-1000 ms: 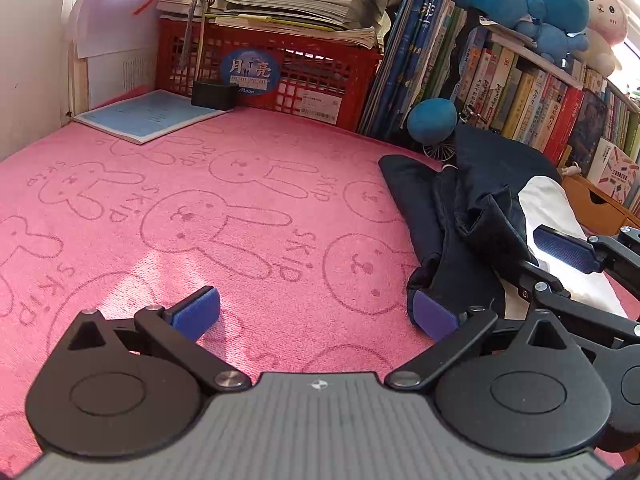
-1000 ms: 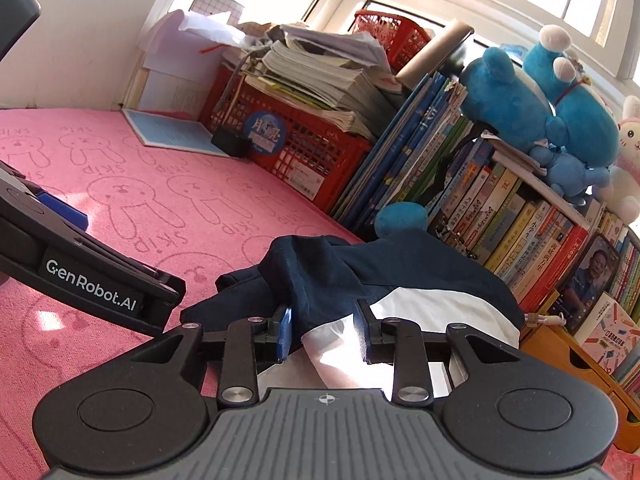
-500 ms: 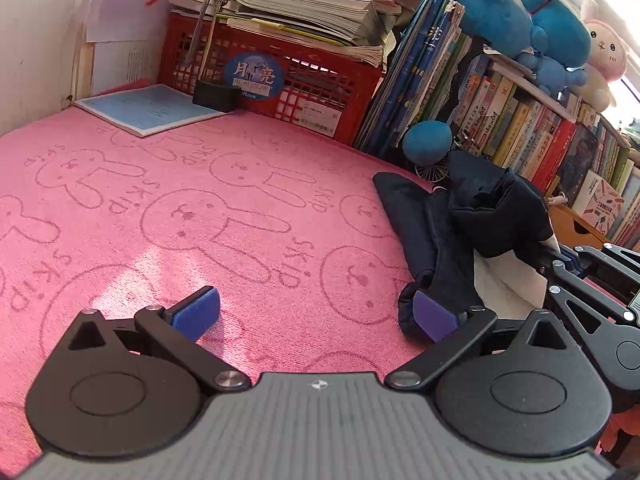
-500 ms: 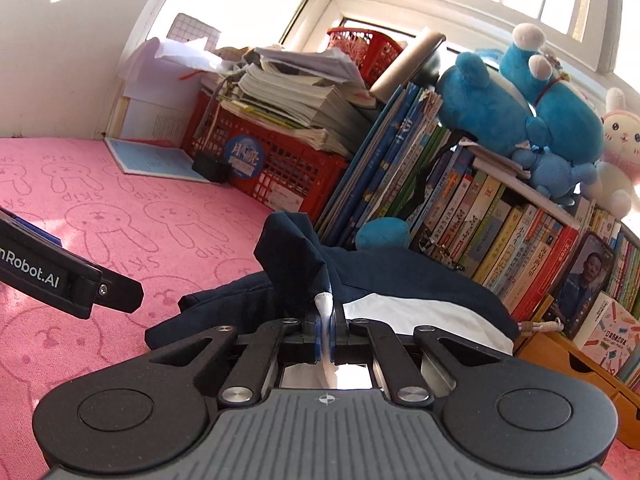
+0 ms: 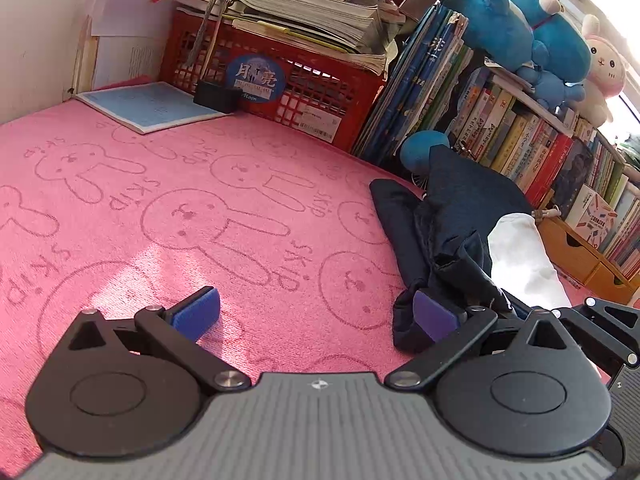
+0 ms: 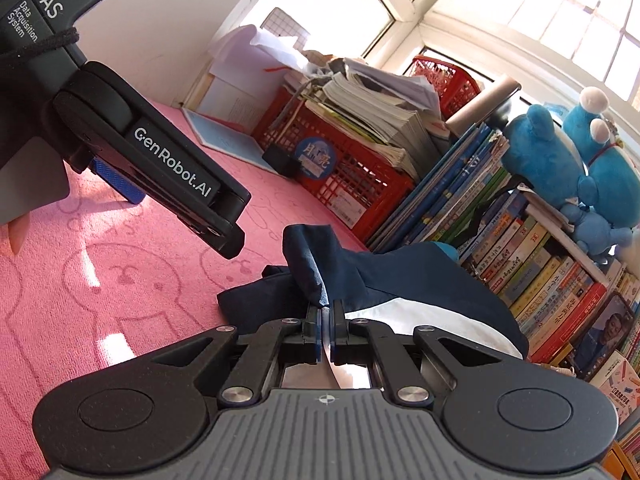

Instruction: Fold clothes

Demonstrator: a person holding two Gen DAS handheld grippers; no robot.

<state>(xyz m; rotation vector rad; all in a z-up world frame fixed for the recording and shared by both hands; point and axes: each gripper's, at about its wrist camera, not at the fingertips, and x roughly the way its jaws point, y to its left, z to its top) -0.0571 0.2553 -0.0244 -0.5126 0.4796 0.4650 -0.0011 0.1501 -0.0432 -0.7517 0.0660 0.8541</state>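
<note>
Pink rabbit-print blanket (image 5: 168, 200) fills the frame; the navy-and-white garment (image 6: 400, 284) lies crumpled at lower right, unfolded. Right gripper (image 6: 326, 320) pinches its edge; left gripper (image 5: 316, 312) gapes empty.

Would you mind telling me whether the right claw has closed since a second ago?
Yes: the right claw, earlier open around the navy garment, is now shut on its fabric, below the red crate.

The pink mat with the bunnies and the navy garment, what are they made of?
Pink mat: looks like terry or short-pile cloth, matte, with a looped nap and bunny outlines pressed into it. Navy garment: thin woven or knit fabric, probably; soft folds, slight sheen, white panel.
</note>
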